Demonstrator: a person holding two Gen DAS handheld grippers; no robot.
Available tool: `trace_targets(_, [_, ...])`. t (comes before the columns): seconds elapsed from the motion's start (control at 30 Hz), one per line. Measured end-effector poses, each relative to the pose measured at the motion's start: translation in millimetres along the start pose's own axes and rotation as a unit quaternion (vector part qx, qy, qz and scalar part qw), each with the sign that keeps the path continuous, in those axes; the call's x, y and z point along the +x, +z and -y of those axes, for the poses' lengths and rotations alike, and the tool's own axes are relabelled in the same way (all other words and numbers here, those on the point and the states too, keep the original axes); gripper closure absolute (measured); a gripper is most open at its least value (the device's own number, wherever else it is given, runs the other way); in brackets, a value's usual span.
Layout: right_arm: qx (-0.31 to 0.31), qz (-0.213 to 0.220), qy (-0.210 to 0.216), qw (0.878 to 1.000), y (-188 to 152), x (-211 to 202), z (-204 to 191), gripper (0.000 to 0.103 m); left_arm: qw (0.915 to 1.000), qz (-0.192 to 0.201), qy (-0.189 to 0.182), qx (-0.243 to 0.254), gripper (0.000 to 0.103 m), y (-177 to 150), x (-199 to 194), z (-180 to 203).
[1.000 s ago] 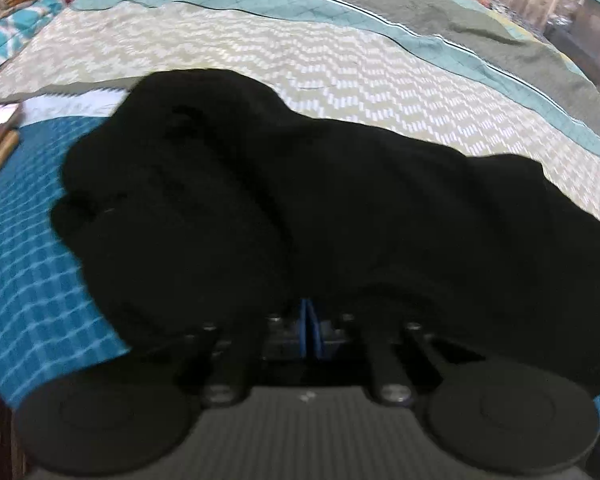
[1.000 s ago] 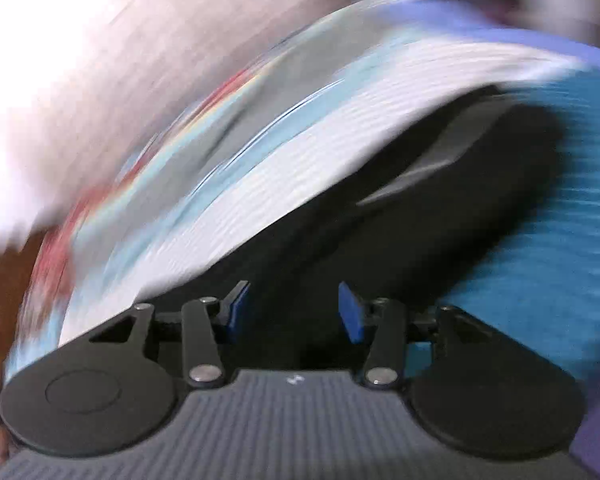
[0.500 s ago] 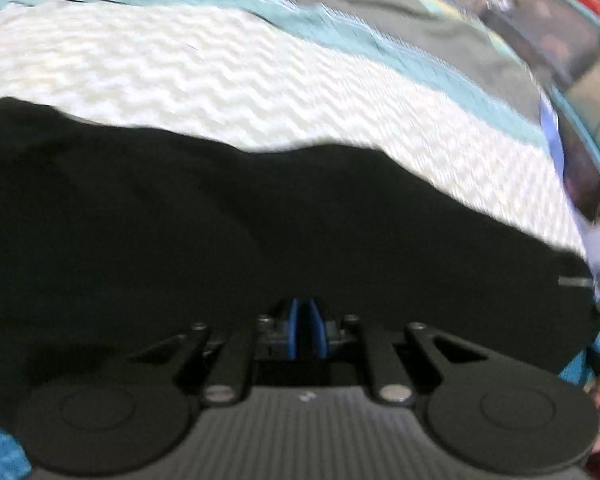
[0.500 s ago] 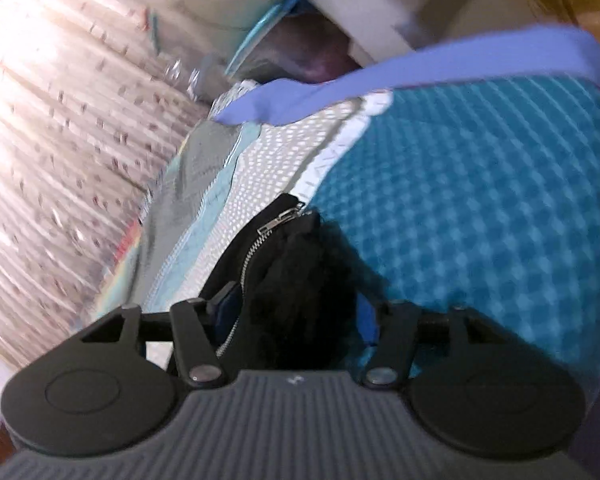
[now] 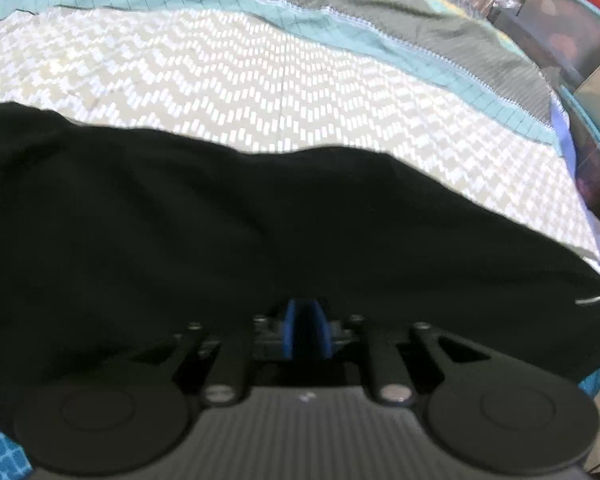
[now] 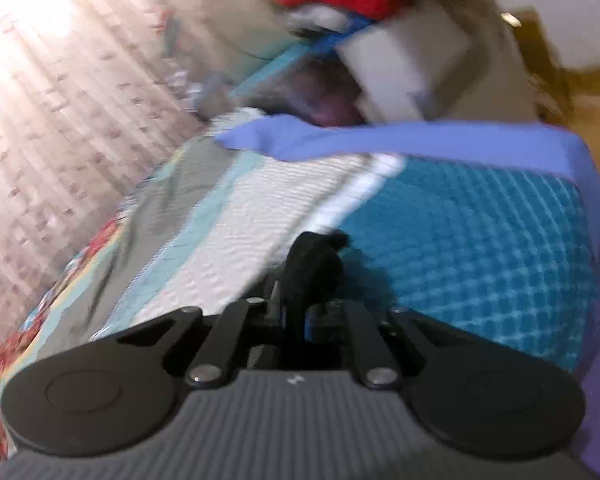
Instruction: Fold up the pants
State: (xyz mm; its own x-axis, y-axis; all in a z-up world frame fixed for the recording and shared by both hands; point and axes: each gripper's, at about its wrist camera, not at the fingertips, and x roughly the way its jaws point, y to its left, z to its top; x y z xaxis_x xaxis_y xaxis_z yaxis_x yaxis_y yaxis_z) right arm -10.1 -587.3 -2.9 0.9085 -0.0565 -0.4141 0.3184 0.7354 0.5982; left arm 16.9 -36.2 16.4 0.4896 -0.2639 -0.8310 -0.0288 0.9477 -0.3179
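- The jaws of the left gripper (image 5: 305, 322) have just been opening; a narrow gap is seen between the blue pads (image 5: 287, 334), and black cloth lies at their tips, but whether it is still pinched cannot be told.
- The jaws of the right gripper (image 6: 296, 316) have just been closing and are clenched on a bunched fold of the black pants (image 6: 312, 264), which sticks up between them.
- In the left wrist view the pants (image 5: 220, 240) are spread in a broad dark band across the bedspread (image 5: 260, 80), over its pale zigzag panel.
- A blue checked panel (image 6: 480, 248) is seen beside the gripped fold.
- A patterned curtain (image 6: 52, 100) is seen beyond the bed.
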Motion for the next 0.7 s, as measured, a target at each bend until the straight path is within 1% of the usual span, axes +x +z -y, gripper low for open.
trace_targets(0.1, [-0.094,-0.003,0.031,0.995,1.8,-5.5,-42.4,0.094,0.9996,0.021,-0.015,-0.01,0.082,0.0,-17.1,-10.1])
trace_targets(0.13, [-0.125,-0.01,0.044,0.991,-2.5,-5.0,-55.9,0.094,0.9993,0.028,-0.02,-0.016,0.082,-0.5,-22.8,-14.9])
trace_targets(0.17, [-0.165,-0.018,0.057,0.984,-10.1,-5.5,-71.3,0.094,0.9988,0.036,-0.026,-0.021,0.082,0.5,-28.5,-20.0])
trace_targets(0.2, [-0.212,-0.027,0.069,0.974,-20.9,-4.8,-88.6,0.094,0.9983,0.042,-0.03,-0.026,0.082,0.7,-33.7,-23.1])
trace_targets(0.27, [-0.303,-0.056,0.097,0.947,-51.4,-0.9,-115.8,0.094,0.9974,0.055,-0.034,-0.03,0.082,-2.7,-47.8,-35.8])
trace_targets(0.33, [-0.369,-0.106,0.118,0.916,-84.3,9.3,-133.4,0.091,0.9969,0.064,-0.033,-0.031,0.077,-8.4,-59.1,-48.0])
trace_targets(0.37, [-0.39,-0.135,0.122,0.903,-100.0,16.9,-137.0,0.091,0.9968,0.067,-0.031,-0.032,0.075,-10.5,-60.9,-52.6])
trace_targets(0.4, [-0.406,-0.161,0.122,0.891,-112.1,24.0,-138.6,0.078,0.9965,0.07,-0.028,-0.035,0.073,-14.2,-65.9,-61.3])
trace_targets(0.43, [-0.421,-0.189,0.118,0.879,-122.0,31.6,-137.4,0.062,0.9962,0.074,-0.024,-0.039,0.071,-18.1,-70.1,-69.8])
trace_targets(0.47, [-0.432,-0.195,0.111,0.874,-128.1,33.5,-134.0,0.061,0.9959,0.076,-0.023,-0.044,0.071,-21.0,-74.2,-76.0])
trace_targets(0.5, [-0.432,-0.184,0.11,0.876,-125.4,30.8,-129.9,0.059,0.9954,0.078,-0.022,-0.051,0.068,-25.2,-78.3,-82.0])
trace_targets(0.53, [-0.419,-0.181,0.111,0.883,-117.0,27.8,-126.1,0.053,0.995,0.079,-0.022,-0.057,0.067,-27.9,-81.6,-89.2])
trace_targets(0.57, [-0.398,-0.179,0.116,0.892,-105.8,24.2,-120.9,0.051,0.9947,0.08,-0.019,-0.062,0.066,-31.1,-85.0,-93.9])
trace_targets(0.63, [-0.327,-0.161,0.14,0.921,-72.5,14.9,-99.1,0.049,0.9941,0.082,-0.015,-0.069,0.066,-34.1,-89.4,-101.8])
trace_targets(0.67, [-0.278,-0.145,0.142,0.939,-52.8,11.4,-82.5,0.049,0.9937,0.084,-0.015,-0.072,0.066,-33.8,-91.1,-106.2])
trace_targets(0.7, [-0.218,-0.124,0.134,0.959,-32.0,8.8,-59.9,0.049,0.9934,0.086,-0.016,-0.074,0.066,-32.4,-91.7,-109.4])
